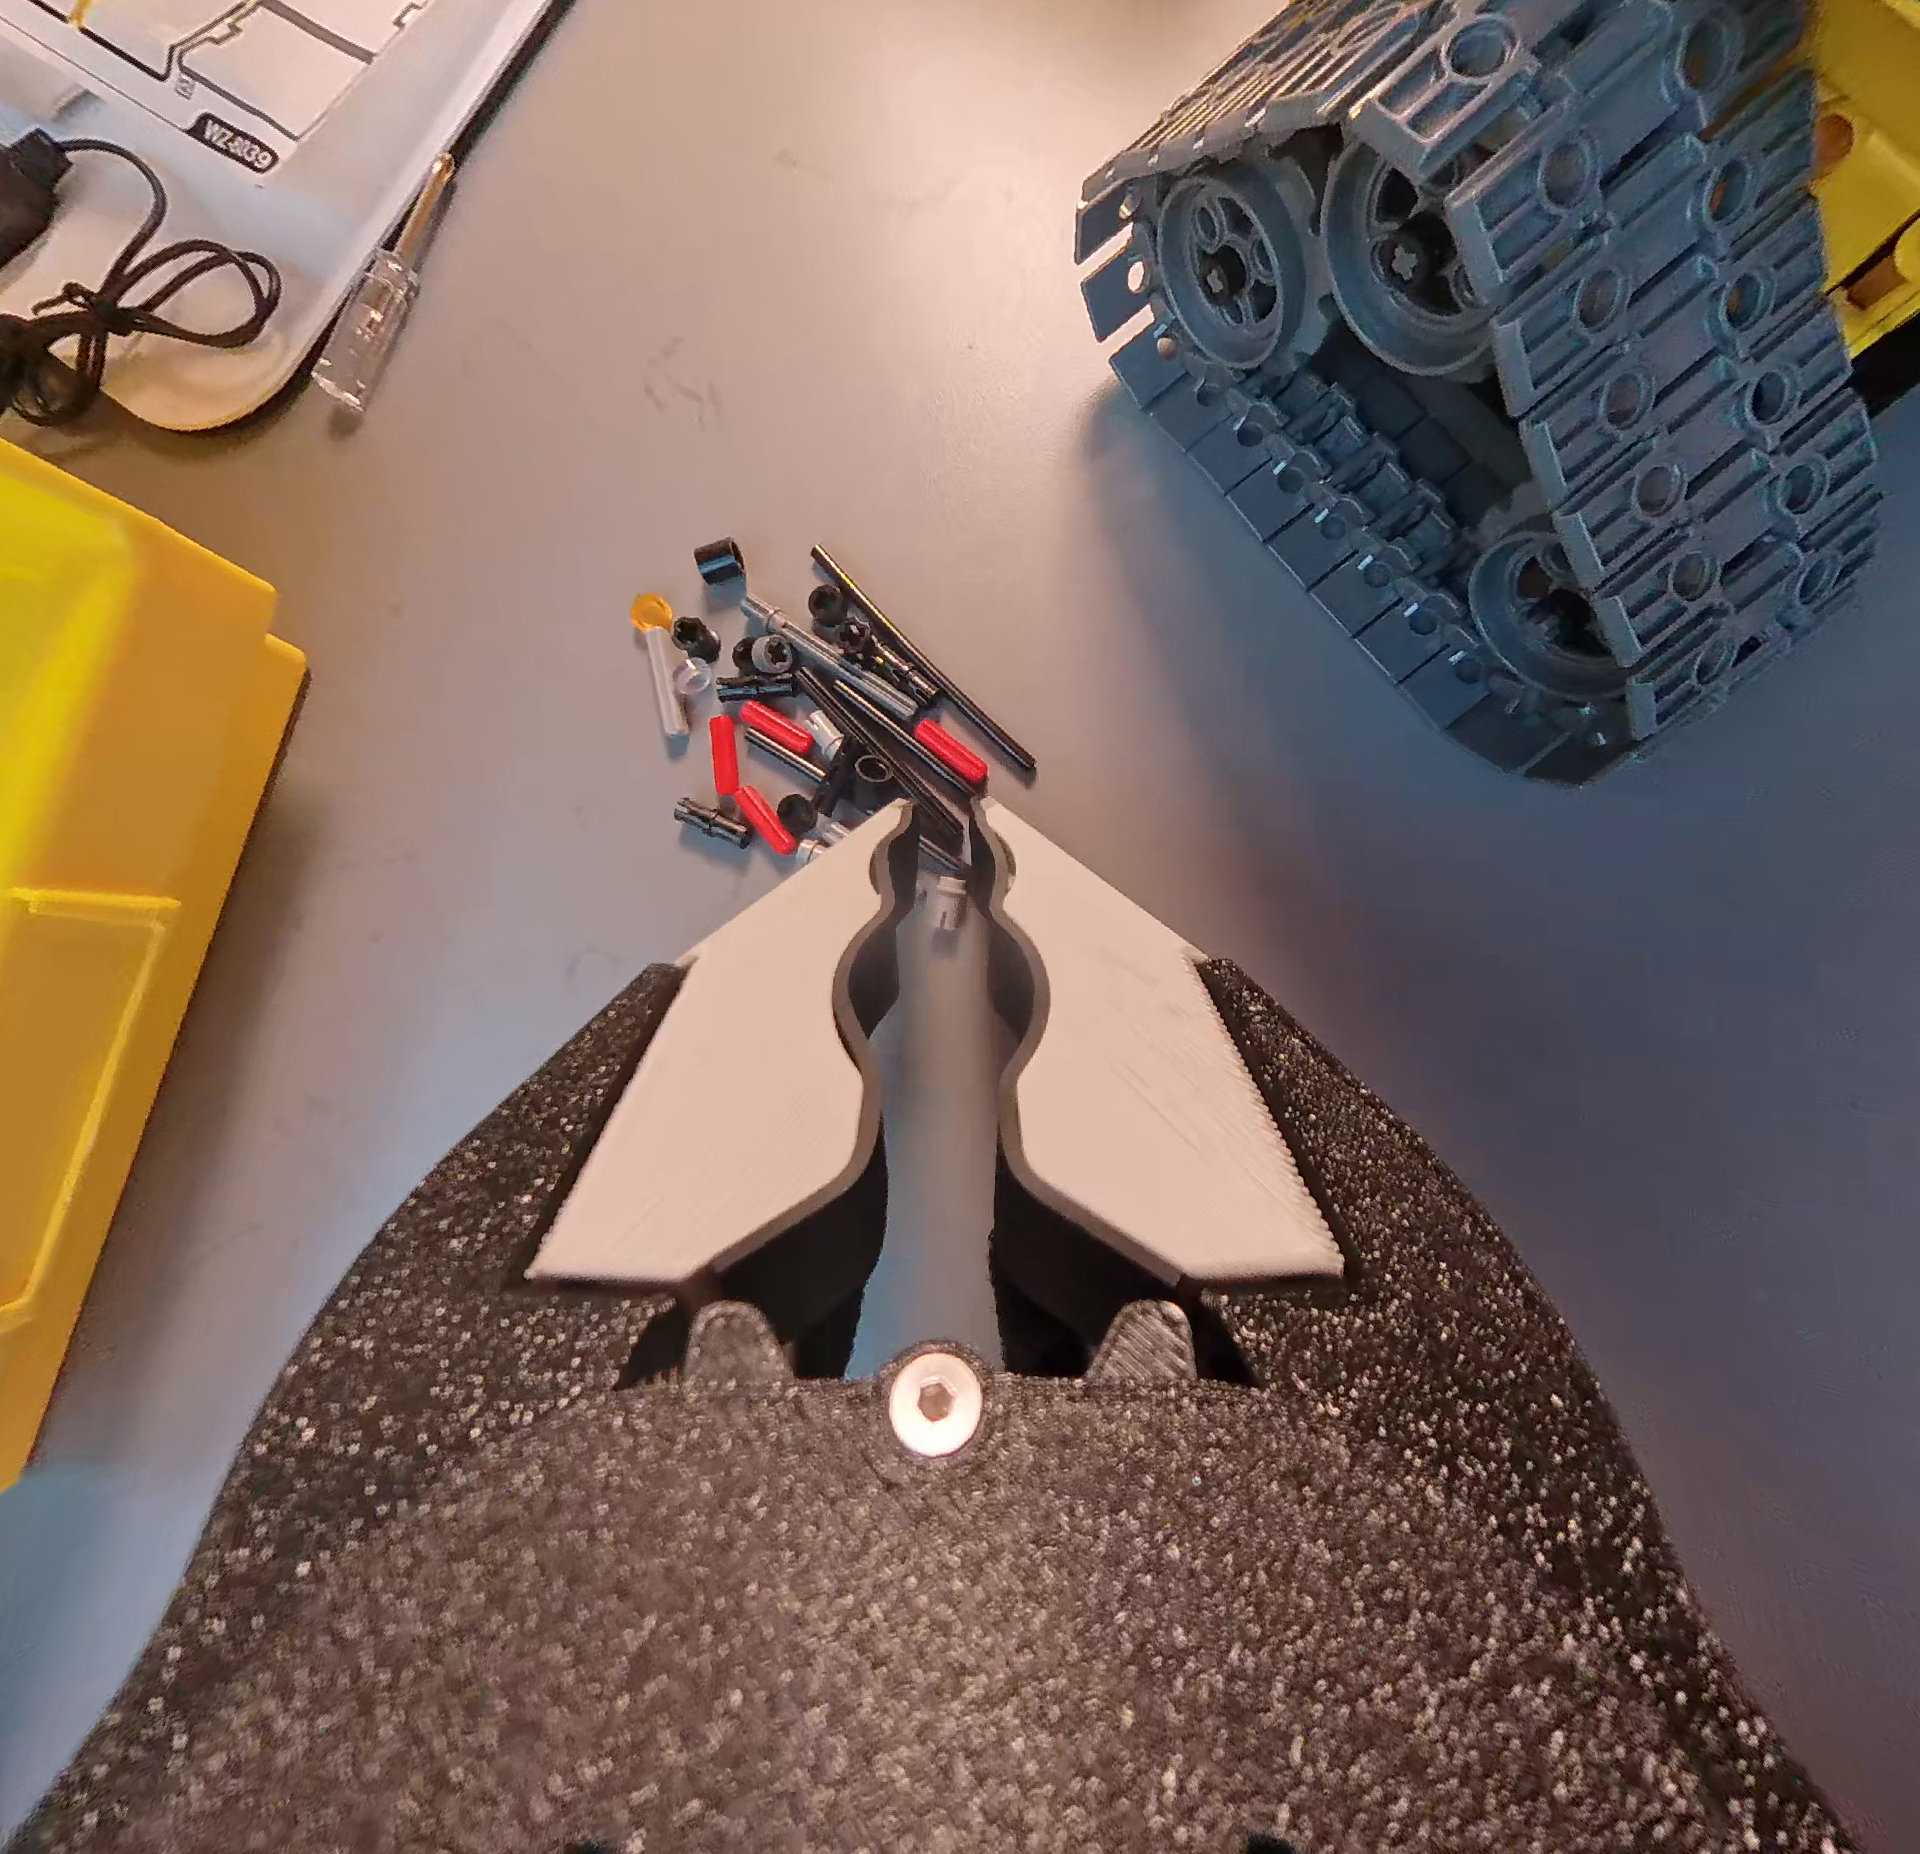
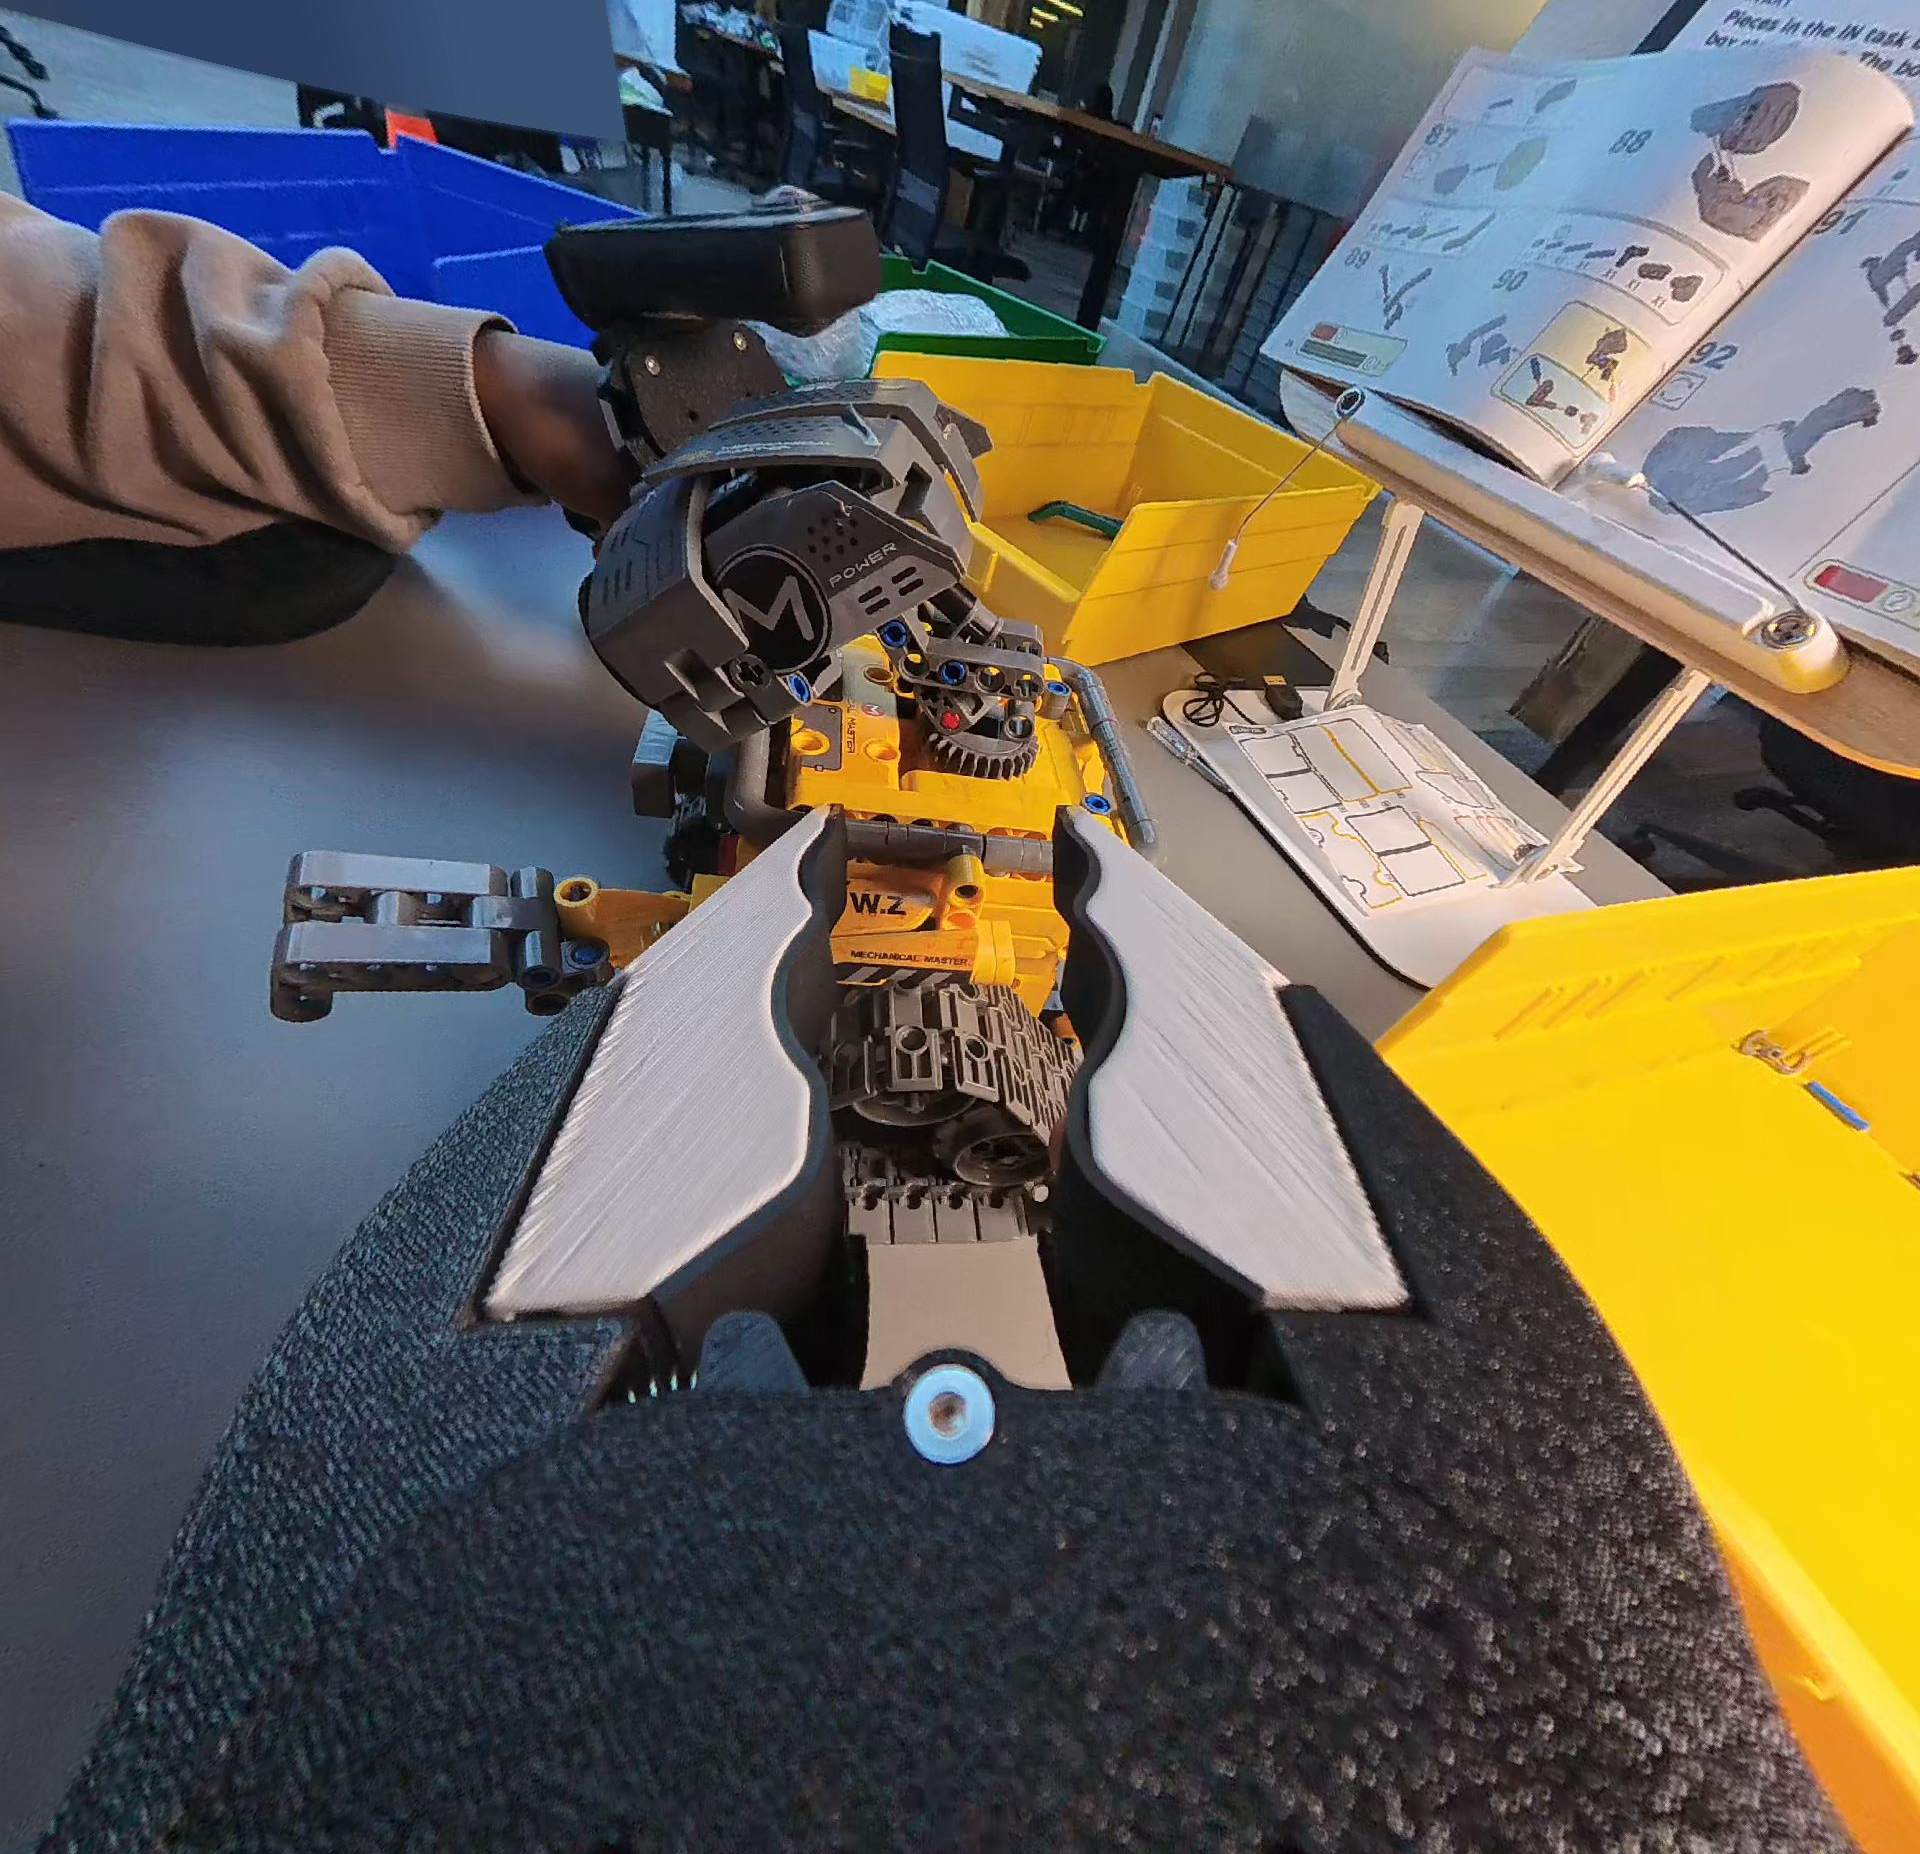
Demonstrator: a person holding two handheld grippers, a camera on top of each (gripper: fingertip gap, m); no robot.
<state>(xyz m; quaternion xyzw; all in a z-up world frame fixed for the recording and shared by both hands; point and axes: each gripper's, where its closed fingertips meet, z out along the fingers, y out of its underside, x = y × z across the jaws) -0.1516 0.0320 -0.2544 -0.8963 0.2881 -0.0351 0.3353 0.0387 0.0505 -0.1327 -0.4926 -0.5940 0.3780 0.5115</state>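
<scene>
In the left wrist view my left gripper [image 1: 940, 817] points down at a small pile of parts [image 1: 831, 708]: black axles, red pins, grey pins and black bushes on the grey table. Its jaws are almost together, with a thin black axle [image 1: 928, 805] between the tips. A small grey pin [image 1: 943, 895] lies under the fingers. The grey tracks of a yellow tracked model [image 1: 1538, 370] stand at the upper right. In the right wrist view my right gripper [image 2: 951, 848] has its fingers on either side of that model's yellow body [image 2: 935, 931], touching it. The left gripper [image 2: 707, 350] and a sleeved arm show behind the model.
A yellow bin [image 1: 114, 869] stands left of the pile. A sticker sheet [image 1: 239, 48], a black cable [image 1: 125, 287] and a clear-handled screwdriver [image 1: 390, 287] lie at the upper left. Yellow bins [image 2: 1174, 516] [image 2: 1683, 1181], blue bins [image 2: 312, 194] and a booklet on a stand [image 2: 1621, 277] surround the model. One gripper's finger ends stand about 25 cm off the other's. Measured from the fingertips, the clear-handled screwdriver [image 1: 390, 287] is 20 cm or so from the left gripper and 30 cm from the right. Seen from the right wrist view [image 2: 1181, 751] as well.
</scene>
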